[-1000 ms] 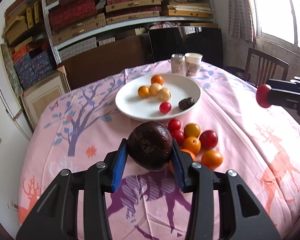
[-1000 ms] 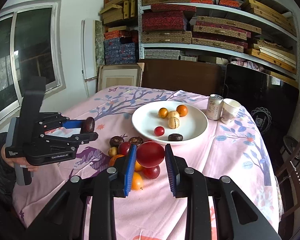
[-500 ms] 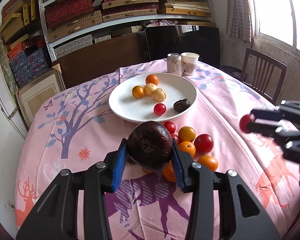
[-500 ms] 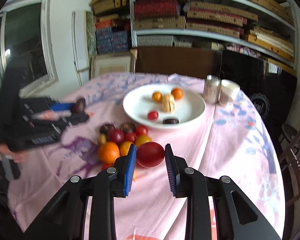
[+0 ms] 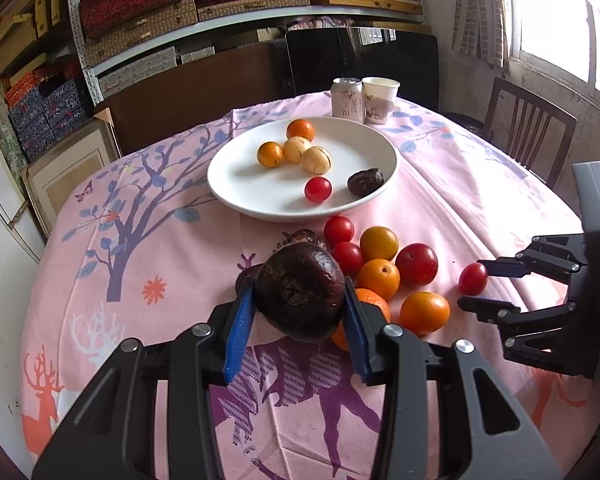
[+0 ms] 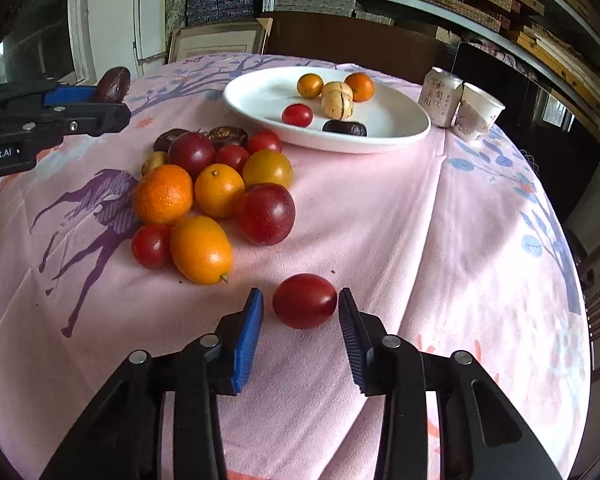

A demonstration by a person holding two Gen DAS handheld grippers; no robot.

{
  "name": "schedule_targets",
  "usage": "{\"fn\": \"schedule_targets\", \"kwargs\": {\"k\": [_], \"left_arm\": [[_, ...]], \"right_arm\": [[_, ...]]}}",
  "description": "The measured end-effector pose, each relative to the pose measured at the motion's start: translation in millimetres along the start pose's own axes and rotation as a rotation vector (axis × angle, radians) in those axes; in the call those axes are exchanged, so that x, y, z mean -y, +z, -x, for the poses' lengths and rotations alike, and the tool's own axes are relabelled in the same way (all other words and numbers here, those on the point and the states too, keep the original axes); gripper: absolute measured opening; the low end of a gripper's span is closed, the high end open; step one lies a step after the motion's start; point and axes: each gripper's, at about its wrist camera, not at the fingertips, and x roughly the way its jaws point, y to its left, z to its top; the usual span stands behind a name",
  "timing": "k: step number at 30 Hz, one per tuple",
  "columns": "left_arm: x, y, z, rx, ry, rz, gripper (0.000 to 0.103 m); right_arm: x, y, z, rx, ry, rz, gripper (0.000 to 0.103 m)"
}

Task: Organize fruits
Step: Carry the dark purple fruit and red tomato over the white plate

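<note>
A drink can (image 5: 346, 97) and a paper cup (image 5: 379, 99) stand side by side at the far edge of the pink tablecloth (image 5: 452, 200). A wooden chair (image 5: 528, 132) sits by the window (image 5: 560, 20). Shelves (image 5: 204, 4) hold stacked patterned boxes; a framed picture (image 5: 68, 168) leans below.

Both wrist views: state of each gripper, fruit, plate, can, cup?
left gripper: shut on dark fruit, above the cloth
right gripper: open, jaws just opened, pads clear of the fruit
red tomato: on the cloth between the right jaws
fruit pile: loose on the cloth
plate: six fruits in it
can: upright
paper cup: upright
</note>
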Motion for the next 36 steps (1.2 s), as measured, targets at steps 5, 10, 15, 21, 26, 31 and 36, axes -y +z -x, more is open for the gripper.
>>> {"fn": "schedule_targets", "kwargs": {"k": [5, 10, 15, 21, 26, 31, 36], "left_arm": [[1, 0, -1, 0.002, -0.002, -0.007, 0.041], [1, -1, 0, 0.011, -0.011, -0.003, 0.041], [4, -2, -1, 0.007, -0.016, -0.014, 0.041], [6, -2, 0, 0.007, -0.01, -0.024, 0.041], [7, -1, 2, 0.01, -0.017, -0.027, 0.041], [-2, 0, 3, -0.016, -0.127, 0.044, 0.041], [-1, 0, 3, -0.005, -0.077, 0.039, 0.041]], "right_arm": [[-5, -1, 3, 0.024, -0.017, 0.02, 0.04], [-1, 1, -1, 0.009, -0.019, 0.008, 0.043], [1, 1, -1, 0.007, -0.021, 0.001, 0.045], [-13, 1, 6, 0.04, 0.01, 0.088, 0.033], [-7, 5, 16, 0.082, 0.038, 0.072, 0.033], [-10, 5, 29, 0.093, -0.01, 0.146, 0.032], [-13, 14, 41, 0.063, -0.012, 0.199, 0.032]]}}
